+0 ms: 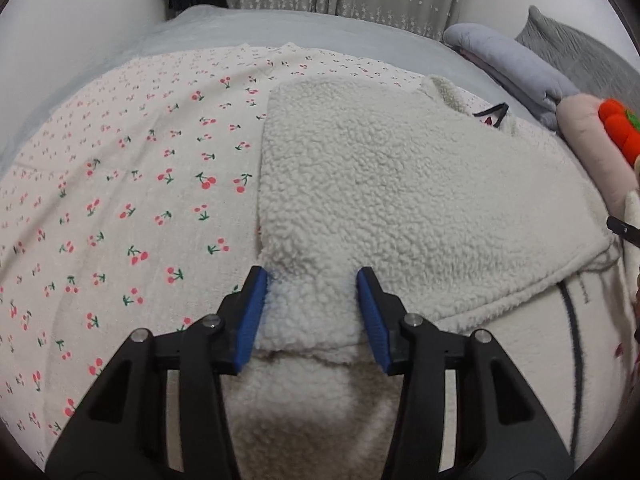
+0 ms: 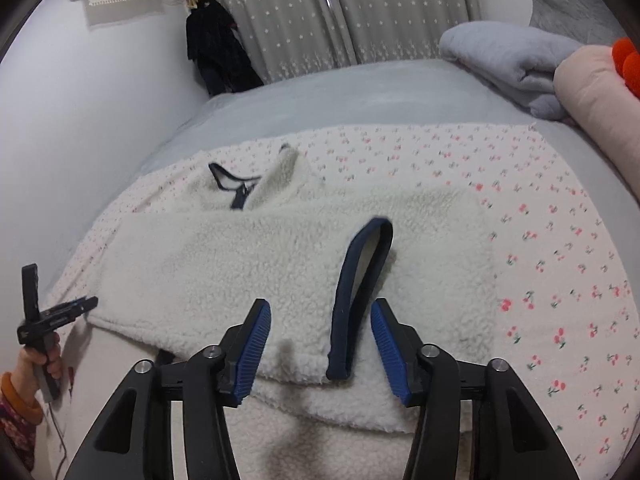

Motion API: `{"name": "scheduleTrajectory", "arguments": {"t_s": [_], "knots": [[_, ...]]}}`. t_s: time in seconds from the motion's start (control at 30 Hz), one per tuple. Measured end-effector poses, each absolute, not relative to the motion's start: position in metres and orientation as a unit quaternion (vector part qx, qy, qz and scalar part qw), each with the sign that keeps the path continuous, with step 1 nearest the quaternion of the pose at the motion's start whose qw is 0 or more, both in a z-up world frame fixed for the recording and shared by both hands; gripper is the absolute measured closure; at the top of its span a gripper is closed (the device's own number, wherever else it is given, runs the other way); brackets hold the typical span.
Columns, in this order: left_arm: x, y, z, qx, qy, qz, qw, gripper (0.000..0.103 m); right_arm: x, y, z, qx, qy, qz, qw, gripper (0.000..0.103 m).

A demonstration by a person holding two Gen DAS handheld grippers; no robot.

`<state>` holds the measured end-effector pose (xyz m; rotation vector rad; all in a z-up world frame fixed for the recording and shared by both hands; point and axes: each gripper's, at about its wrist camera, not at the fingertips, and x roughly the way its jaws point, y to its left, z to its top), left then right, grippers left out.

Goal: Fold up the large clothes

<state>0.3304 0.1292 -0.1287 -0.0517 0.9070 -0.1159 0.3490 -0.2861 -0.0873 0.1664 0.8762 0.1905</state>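
Now the cream fleece garment (image 1: 400, 184) lies folded across the cherry-print sheet (image 1: 132, 184) on the bed, stretching away ahead of both claws. Between the blue pads of the left gripper (image 1: 314, 312) sits a thick fold of that fleece — the left pad (image 1: 250, 316) touches the pile, while the right pad looks just clear of it, so the jaws stand partway apart around the cloth rather than clamped on it. Beyond the left claw's tips the folded panel runs forward and to its right, toward a grey rolled blanket (image 1: 516, 68) and a pink plush toy (image 1: 588, 128) far off on that side.

The right gripper (image 2: 320, 344) hovers low over the near hem, jaws partway open. A navy-trimmed cuff (image 2: 360, 292) lies between its pads, closer to the right one, touching neither. Ahead of it and a little left sits the collar with its dark zipper (image 2: 236, 188). Far to its left, a hand (image 2: 40, 360) grips the other tool's handle.
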Motion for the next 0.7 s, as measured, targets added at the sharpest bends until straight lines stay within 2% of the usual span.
{"name": "scheduleTrajectory", "arguments": {"t_s": [0.03,0.07,0.2,0.27,0.43,0.6,0.7], "knots": [[0.330,0.128,-0.129,-0.020,0.435,-0.054,0.899,0.053,0.357,-0.285,-0.101,0.068,0.447,0.077,0.888,0.070],[0.330,0.127,-0.130,-0.018,0.433,-0.051,0.900,0.053,0.360,-0.286,-0.109,0.072,0.457,0.079,0.883,0.071],[0.324,0.129,-0.120,-0.036,0.429,-0.042,0.902,0.053,0.356,-0.291,-0.097,0.094,0.457,0.074,0.881,0.071],[0.312,0.130,-0.107,-0.045,0.428,-0.045,0.902,0.052,0.346,-0.291,-0.085,0.086,0.461,0.074,0.880,0.067],[0.275,0.132,-0.076,-0.063,0.421,-0.073,0.902,0.036,0.305,-0.297,-0.054,0.072,0.453,0.069,0.886,0.042],[0.232,0.140,-0.060,-0.069,0.426,-0.084,0.898,0.026,0.254,-0.302,-0.037,0.077,0.449,0.080,0.886,0.031],[0.209,0.147,-0.060,-0.073,0.430,-0.082,0.896,0.024,0.221,-0.302,-0.036,0.071,0.452,0.077,0.886,0.026]]}}
